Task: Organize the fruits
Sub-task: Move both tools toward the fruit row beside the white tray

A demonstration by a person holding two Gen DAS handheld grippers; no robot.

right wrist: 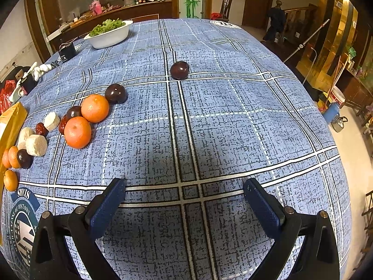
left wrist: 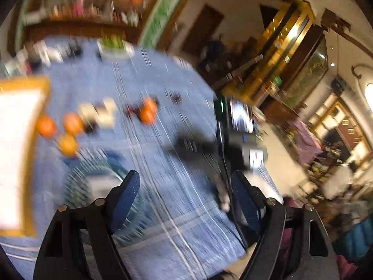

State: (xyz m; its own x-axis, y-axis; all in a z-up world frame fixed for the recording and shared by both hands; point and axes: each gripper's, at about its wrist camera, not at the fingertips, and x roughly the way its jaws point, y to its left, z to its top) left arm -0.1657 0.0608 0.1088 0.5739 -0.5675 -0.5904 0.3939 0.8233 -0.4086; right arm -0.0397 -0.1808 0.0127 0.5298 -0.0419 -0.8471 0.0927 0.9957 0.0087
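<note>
Blue checked tablecloth carries the fruit — one dark plum sits alone mid-table, well apart from two oranges left of it. Right gripper and left gripper both hover spread, nothing between their jaws.

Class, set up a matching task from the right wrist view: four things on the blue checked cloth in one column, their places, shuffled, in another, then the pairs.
Things:
1 white bowl of lettuce
2 lone dark plum
3 two large oranges
4 right tool

Places:
A bottom, jaws open and empty
B far left
C alone, centre
D left cluster

Pairs: 1-B, 2-C, 3-D, 4-A
</note>
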